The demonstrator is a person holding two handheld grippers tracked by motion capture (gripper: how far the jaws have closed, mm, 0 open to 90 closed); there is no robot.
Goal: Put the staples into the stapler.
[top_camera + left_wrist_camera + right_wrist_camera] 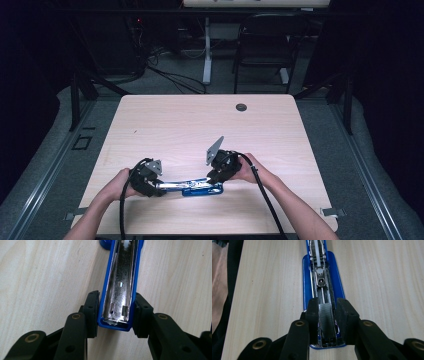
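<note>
At the near edge of the wooden table [165, 120], a person's forearms come in from below, each hand holding a black two-jaw gripper, and between them lies a blue stapler [192, 186] swung open flat, lengthwise from left to right. The left gripper [150, 186] sits at the stapler's left end; in the left gripper view its two black jaws are clamped on the blue top cover [120, 287], one pad pressed against each long side near its near end, with the shiny metal inside of the cover facing up. The right gripper [218, 179] stands at the stapler's right end over the blue base [307, 287]. In the right gripper view its jaws flank the metal staple channel [322, 293], where a strip of staples [326, 318] lies between them; the pads sit close along the channel's sides, and whether they press on it or stand just clear cannot be told. The base lies flat on the table under the channel. Farther off on the tabletop, near its far edge, is a small round dark grommet [241, 107]. Beyond the table stand a dark chair [265, 42] and loose cables [170, 75] on the grey floor.
</note>
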